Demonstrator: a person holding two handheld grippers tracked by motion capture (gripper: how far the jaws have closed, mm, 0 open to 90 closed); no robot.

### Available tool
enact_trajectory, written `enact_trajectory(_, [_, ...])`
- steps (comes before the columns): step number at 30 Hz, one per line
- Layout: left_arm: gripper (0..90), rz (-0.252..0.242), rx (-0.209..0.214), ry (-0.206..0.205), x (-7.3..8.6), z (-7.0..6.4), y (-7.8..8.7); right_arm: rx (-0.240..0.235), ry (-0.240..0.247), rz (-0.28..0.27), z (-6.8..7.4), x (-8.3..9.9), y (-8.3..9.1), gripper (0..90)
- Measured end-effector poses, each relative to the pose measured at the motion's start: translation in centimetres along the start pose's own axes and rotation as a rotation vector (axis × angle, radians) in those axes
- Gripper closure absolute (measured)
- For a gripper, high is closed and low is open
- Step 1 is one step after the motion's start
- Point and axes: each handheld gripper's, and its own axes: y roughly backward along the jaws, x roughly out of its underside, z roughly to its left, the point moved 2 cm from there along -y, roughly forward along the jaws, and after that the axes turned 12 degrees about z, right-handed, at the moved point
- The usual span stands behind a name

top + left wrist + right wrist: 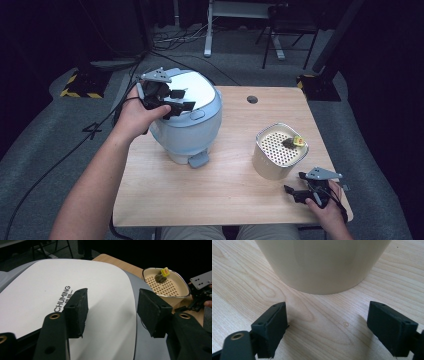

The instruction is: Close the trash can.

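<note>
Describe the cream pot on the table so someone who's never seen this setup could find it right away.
Start at the light wooden table; the big pale blue and white rice cooker stands on its left half. On the right half, just beyond the right gripper, stands the cream pot. It is smaller than the cooker, has a perforated insert on top, and carries a small dark lump with a yellow tag at its rim.

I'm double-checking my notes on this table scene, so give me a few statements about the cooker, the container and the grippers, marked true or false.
1. The left gripper hovers open over the closed white lid of the pale blue rice cooker. True.
2. The right gripper is shut on the cream perforated-top container. False: it is open, on the wooden table, short of the container.
3. A small dark lump with a yellow tag lies on the container's perforated top. True.
4. The cooker lid stands open. False: it is shut.
</note>
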Motion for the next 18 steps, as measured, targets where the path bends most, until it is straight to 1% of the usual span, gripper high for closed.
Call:
enact_trajectory(1, [43.8, 0.002, -0.018, -0.018, 0.02, -0.13, -0.06, 0.000, -0.001, 0.000, 0.01, 0.00, 0.00, 16.9])
enact_trajectory(2, [43.8, 0.002, -0.018, -0.018, 0.02, -0.13, -0.06, 0.000, -0.001, 0.000, 0.01, 0.00, 0.00, 16.9])
enact_trajectory(4, [43.9, 0.010, -0.056, -0.050, 0.00, -0.47, -0.19, 0.000, -0.001, 0.000, 0.01, 0.00, 0.00, 16.9])
enact_trajectory(5, [43.8, 0.014, -0.082, -0.057, -0.06, -0.75, -0.32, 0.000, -0.001, 0.000, 0.00, 0.00, 0.00, 16.9])
enact_trajectory(9, [43.8, 0.009, -0.079, -0.055, -0.05, -0.51, -0.36, 0.000, -0.001, 0.000, 0.01, 0.00, 0.00, 16.9])
enact_trajectory(11, [43.8, -0.007, -0.081, -0.041, -0.07, -0.01, -0.49, 0.000, -0.001, 0.000, 0.01, 0.00, 0.00, 16.9])
enact_trajectory(13, [43.9, -0.015, -0.087, -0.033, -0.11, 0.17, -0.62, 0.000, 0.000, 0.000, 0.00, 0.00, 0.00, 16.9])
enact_trajectory(18, [44.0, -0.020, -0.098, -0.032, -0.23, 0.08, -0.85, 0.000, 0.000, 0.000, 0.00, 0.00, 0.00, 16.9])
